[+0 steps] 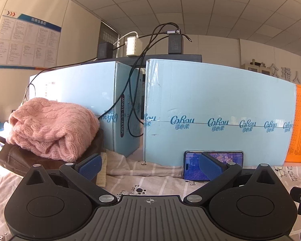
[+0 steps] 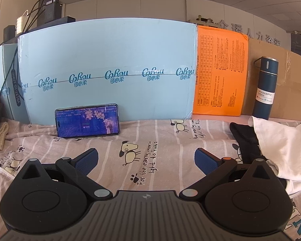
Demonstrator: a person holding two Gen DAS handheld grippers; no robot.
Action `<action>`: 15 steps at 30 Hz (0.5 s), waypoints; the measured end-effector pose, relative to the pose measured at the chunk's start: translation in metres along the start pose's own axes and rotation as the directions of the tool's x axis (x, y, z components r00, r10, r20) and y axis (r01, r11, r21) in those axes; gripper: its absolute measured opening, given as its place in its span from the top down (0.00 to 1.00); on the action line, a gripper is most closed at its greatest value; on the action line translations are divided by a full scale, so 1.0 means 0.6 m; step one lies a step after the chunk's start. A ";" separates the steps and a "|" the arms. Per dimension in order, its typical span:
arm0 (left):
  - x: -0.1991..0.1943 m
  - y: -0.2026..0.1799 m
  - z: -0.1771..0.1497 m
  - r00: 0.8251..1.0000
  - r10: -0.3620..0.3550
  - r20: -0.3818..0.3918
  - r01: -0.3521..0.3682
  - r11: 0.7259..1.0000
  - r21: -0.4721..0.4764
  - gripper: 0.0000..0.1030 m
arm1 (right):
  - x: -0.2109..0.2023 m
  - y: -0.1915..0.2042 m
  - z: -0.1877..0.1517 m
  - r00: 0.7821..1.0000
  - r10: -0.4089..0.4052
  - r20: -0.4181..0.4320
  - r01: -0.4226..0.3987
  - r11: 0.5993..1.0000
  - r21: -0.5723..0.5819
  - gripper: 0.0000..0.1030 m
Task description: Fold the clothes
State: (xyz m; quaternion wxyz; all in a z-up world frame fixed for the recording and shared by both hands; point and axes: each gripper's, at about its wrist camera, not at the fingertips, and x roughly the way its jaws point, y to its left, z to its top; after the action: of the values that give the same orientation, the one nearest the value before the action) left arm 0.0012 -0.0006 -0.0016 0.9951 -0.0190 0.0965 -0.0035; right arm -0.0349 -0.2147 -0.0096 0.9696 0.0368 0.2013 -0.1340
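Near field: both claws hover low over the striped, dog-printed sheet (image 2: 150, 140), each with its blue pads spread wide and nothing between them. The left claw (image 1: 149, 165) points at the blue cartons; the right claw (image 2: 146, 160) points across bare sheet toward the phone (image 2: 87, 121).

Middle field: a loose white garment (image 2: 281, 146) lies crumpled over a black garment (image 2: 244, 138), just to the right of the right claw's right pad and almost touching it. Its long axis runs from near right to far left. The right claw is plainly the nearer of the two.

Left side: a pink knitted sweater (image 1: 54, 128) sits bundled on a brown garment (image 1: 20, 158), left of and beyond the left claw, with a cream knit (image 1: 103, 170) just beside it.

Far field: blue cartons (image 2: 110, 60), an orange box (image 2: 220, 74) and a vacuum bottle (image 2: 264, 88) stand behind.

Judgement: the unfolded white piece lies rightward, so a reach would turn to that side.
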 end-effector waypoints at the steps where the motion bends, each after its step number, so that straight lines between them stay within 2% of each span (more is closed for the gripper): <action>1: 0.001 0.000 -0.001 1.000 -0.001 -0.003 0.001 1.000 0.002 0.00 | 0.000 0.001 -0.001 1.000 0.001 0.000 -0.001 1.000 -0.001 0.00; 8: 0.008 -0.003 -0.007 1.000 -0.007 -0.028 0.007 1.000 0.013 0.00 | 0.003 0.007 -0.005 1.000 0.007 0.003 -0.007 1.000 -0.009 0.00; 15: 0.009 -0.004 -0.011 0.998 -0.046 -0.031 0.046 0.999 0.011 0.00 | 0.004 0.013 -0.010 1.000 0.017 0.009 -0.016 1.000 -0.017 0.00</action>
State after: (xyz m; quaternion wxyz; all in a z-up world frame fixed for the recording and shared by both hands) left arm 0.0053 -0.0033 -0.0089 0.9933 -0.0152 0.1115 -0.0272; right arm -0.0327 -0.2070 -0.0161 0.9719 0.0294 0.1978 -0.1243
